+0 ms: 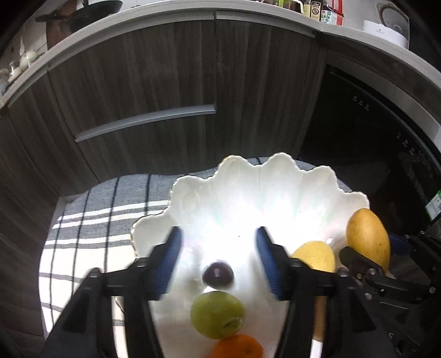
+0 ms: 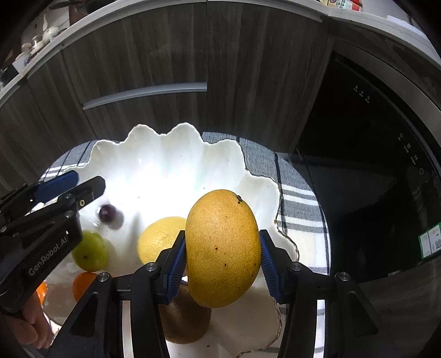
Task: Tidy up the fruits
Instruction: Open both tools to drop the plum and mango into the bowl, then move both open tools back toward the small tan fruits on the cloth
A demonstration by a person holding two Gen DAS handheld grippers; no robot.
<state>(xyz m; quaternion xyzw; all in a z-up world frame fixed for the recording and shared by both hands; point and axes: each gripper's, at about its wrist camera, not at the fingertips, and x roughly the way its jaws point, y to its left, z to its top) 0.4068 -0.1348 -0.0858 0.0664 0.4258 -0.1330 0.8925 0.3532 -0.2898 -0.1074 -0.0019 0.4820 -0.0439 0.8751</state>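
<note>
A white shell-shaped dish sits on a striped cloth. In it lie a dark purple grape, a green fruit, an orange, a lemon and a brown kiwi. My left gripper is open and empty above the grape. My right gripper is shut on a yellow mango, held upright over the dish's right side.
The grey and white striped cloth covers the table. Dark wood cabinet doors with a metal handle stand behind. A black appliance stands at the right. Bottles and pots line the counter above.
</note>
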